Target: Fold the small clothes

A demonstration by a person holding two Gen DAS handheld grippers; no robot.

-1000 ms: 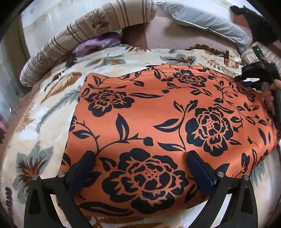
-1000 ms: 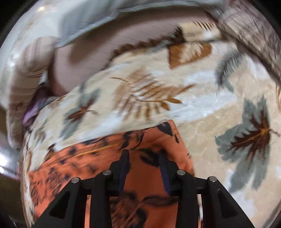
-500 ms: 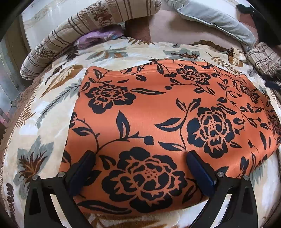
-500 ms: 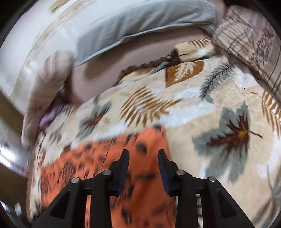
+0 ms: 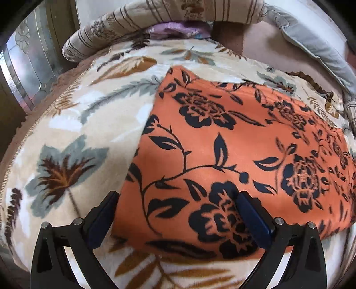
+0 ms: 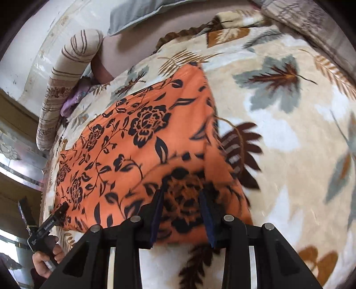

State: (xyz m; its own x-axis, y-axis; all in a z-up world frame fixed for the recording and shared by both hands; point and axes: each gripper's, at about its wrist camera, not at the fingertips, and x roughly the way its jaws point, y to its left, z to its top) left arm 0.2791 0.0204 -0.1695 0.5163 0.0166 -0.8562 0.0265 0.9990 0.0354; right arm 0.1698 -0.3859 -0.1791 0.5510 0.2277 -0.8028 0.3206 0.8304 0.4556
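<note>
- The leaf-print blanket (image 5: 73, 137) covers the bed and fills most of both views; cream ground with grey and brown leaves.
- The orange floral garment (image 5: 233, 151) lies spread flat on the blanket, reaching from the centre toward 3 o'clock in the left wrist view, and from the centre toward 8 o'clock in the right wrist view (image 6: 124, 142).
- A striped bolster (image 5: 138, 20) sits at 12 o'clock beyond the blanket, with a grey pillow (image 5: 316, 49) at 2 o'clock and a purple cloth (image 5: 178, 29) tucked under the bolster.
- The left gripper (image 5: 178, 217) is at the garment's near left corner, fingers wide apart: one over the blanket, one over the orange fabric.
- The right gripper (image 6: 182, 209) is at the garment's near right corner, fingers narrowly apart with fabric between them; whether they pinch it I cannot tell.
</note>
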